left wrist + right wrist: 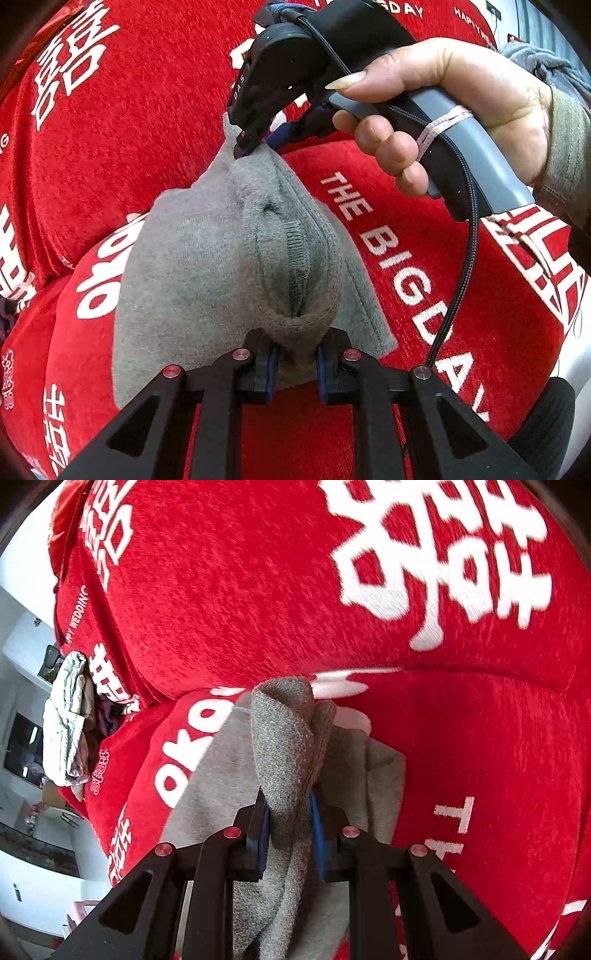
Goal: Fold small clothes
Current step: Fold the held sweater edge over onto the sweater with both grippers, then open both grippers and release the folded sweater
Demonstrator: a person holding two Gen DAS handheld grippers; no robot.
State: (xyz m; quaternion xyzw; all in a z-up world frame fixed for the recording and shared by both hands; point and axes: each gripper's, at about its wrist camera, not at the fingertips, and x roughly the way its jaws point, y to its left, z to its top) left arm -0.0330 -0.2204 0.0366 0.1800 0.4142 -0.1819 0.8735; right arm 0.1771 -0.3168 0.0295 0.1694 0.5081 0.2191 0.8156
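Two tongs pinch one grey garment (207,258) lifted just above the red sofa cover (443,258): the left gripper (295,363) clamps its near edge, the right gripper (249,142) its far corner. The bunched knit is thick, so a loose pinch could let a layer slip, leaving the fold crooked on the cover.

Your left gripper (295,363) pinches near end of grey garment (229,266); your right gripper (251,142) pinches far end, its handle and cable (458,288) crossing space above right side. Red cover (424,258) bare right of garment: room there. Left of it, seat cushion ends at a crease. Back cushion (240,572) rises just behind garment, blocking forward reach. Crumpled pale cloth (68,716) sits far left, well apart.
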